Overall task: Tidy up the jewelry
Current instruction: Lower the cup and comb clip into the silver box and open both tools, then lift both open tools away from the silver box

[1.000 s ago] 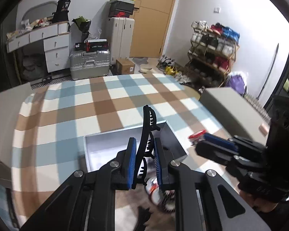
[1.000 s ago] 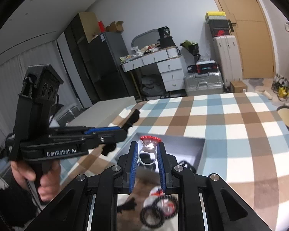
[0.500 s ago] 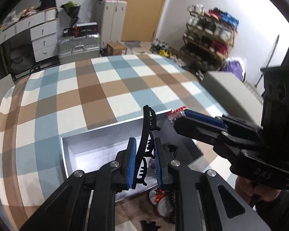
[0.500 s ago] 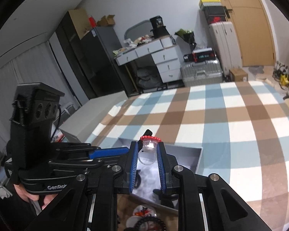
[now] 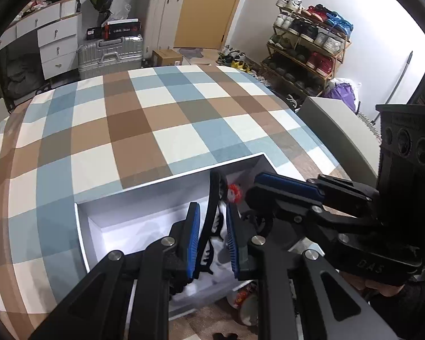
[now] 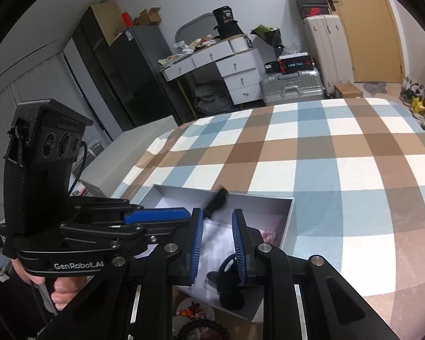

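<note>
A white open box (image 5: 167, 181) lies on the checked cloth; it also shows in the right wrist view (image 6: 269, 199). My left gripper (image 5: 212, 238) is over the box with its jaws slightly parted around a black hair claw clip (image 5: 212, 204). My right gripper (image 6: 217, 243) is open and empty above the box. The red-capped clear piece (image 5: 234, 193) lies inside the box by its far right corner. Another black clip (image 6: 229, 280) lies in the box near the right fingers.
Beaded hair rings and red-and-white pieces (image 6: 195, 320) lie on the cloth just in front of the box. A white table (image 5: 334, 124) stands at the right. Suitcases, drawers and a shoe rack (image 5: 306, 48) stand beyond the bed.
Both grippers moved forward over the box. My right gripper opened and the red-capped piece dropped into the box. My left gripper lowered the claw clip into the box and its jaws widened.
</note>
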### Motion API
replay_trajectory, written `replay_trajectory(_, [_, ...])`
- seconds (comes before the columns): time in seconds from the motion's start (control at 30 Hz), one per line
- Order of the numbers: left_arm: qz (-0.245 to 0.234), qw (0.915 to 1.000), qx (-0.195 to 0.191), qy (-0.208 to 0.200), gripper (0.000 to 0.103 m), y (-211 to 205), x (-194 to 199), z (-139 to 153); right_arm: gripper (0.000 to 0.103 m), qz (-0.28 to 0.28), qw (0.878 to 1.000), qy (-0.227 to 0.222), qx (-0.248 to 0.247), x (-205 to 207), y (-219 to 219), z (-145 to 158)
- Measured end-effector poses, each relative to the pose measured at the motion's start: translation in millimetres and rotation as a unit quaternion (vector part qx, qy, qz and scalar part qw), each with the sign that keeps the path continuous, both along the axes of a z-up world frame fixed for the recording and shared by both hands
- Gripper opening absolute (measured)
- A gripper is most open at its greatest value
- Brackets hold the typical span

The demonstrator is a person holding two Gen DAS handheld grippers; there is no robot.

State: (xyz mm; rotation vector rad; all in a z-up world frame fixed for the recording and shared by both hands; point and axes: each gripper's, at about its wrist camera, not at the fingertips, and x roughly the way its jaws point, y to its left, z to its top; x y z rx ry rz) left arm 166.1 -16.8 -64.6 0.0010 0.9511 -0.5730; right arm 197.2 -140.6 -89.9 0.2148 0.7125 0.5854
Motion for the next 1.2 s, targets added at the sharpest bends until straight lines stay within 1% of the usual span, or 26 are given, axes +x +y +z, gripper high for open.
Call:
replay_trajectory(0.03, [-0.001, 1.0, 0.0, 0.0, 0.019, 0.2, -0.2, 0.1, 0.024, -0.003, 1.0, 0.0, 0.001, -0.6, -1.0, 0.5])
replay_trajectory(0.07, [0.0, 1.0, 0.001, 0.0, 0.029, -0.4, 1.2, 0.0, 0.026, -0.006, 1.0, -0.002, 0.006, -3.7, -3.7, 2.1])
replay_trajectory(0.13, [0.004, 1.0, 0.006, -0.006, 0.044, 0.7, -0.3, 1.3, 0.029, -0.012, 1.0, -0.007, 0.012, -7.6, -7.7, 4.4])
replay_trajectory(0.2, [0.013, 0.9997, 0.007, -0.018, 0.044, 4.5, -4.0, 5.0, 0.036, -0.02, 1.0, -0.015, 0.012, -14.9, -12.5, 8.4])
replay_trajectory(0.23, [0.016, 0.9996, 0.006, -0.02, 0.044, 6.0, -4.1, 6.1, 0.037, -0.021, 1.0, -0.019, 0.013, -19.3, -14.7, 10.5])
replay_trajectory(0.3, [0.024, 0.9994, 0.002, -0.024, 0.044, 10.4, -7.7, 9.9, 0.045, -0.017, 1.0, -0.024, 0.012, -26.3, -17.0, 13.5])
replay_trajectory(0.43, [0.043, 0.9984, 0.004, -0.036, 0.044, 16.5, -16.4, 16.8, 0.048, -0.023, 0.999, -0.031, 0.023, -39.7, -23.9, 17.6])
replay_trajectory(0.5, [0.052, 0.9976, 0.004, -0.045, 0.044, 17.6, -22.7, 21.0, 0.055, -0.031, 0.999, -0.037, 0.024, -46.5, -26.5, 20.5])
replay_trajectory(0.63, [0.066, 0.9957, 0.013, -0.063, 0.044, 16.2, -34.5, 27.4, 0.057, -0.036, 0.998, -0.054, 0.025, -63.0, -30.1, 27.5])
replay_trajectory(0.7, [0.085, 0.9935, 0.024, -0.072, 0.048, 16.1, -40.5, 30.5, 0.062, -0.037, 0.997, -0.063, 0.027, -72.6, -31.5, 32.7])
replay_trajectory(0.77, [0.099, 0.9915, 0.023, -0.08, 0.056, 17.3, -45.3, 33.5, 0.066, -0.038, 0.996, -0.068, 0.03, -79.9, -32.5, 37.7])
replay_trajectory(0.93, [0.118, 0.9863, 0.027, -0.112, 0.059, 17.3, -62.8, 47.0, 0.07, -0.037, 0.995, -0.091, 0.03, -99.4, -31.8, 52.6])
replay_trajectory(1.0, [0.121, 0.9852, 0.029, -0.118, 0.071, 16.8, -69.2, 50.4, 0.078, -0.034, 0.994, -0.103, 0.025, -108.7, -29.2, 58.5])
replay_trajectory(1.03, [0.127, 0.9842, 0.03, -0.12, 0.08, 16.9, -72.5, 51.9, 0.079, -0.033, 0.993, -0.107, 0.023, -112.3, -28.5, 60.6])
replay_trajectory(1.07, [0.133, 0.9826, 0.029, -0.126, 0.081, 17.8, -76.5, 53.7, 0.081, -0.03, 0.993, -0.117, 0.019, -118.5, -26.5, 64.4])
replay_trajectory(1.2, [0.147, 0.9788, 0.034, -0.138, 0.081, 19.2, -88.0, 59.3, 0.087, -0.024, 0.99, -0.136, 0.011, -134.6, -21.6, 73.1])
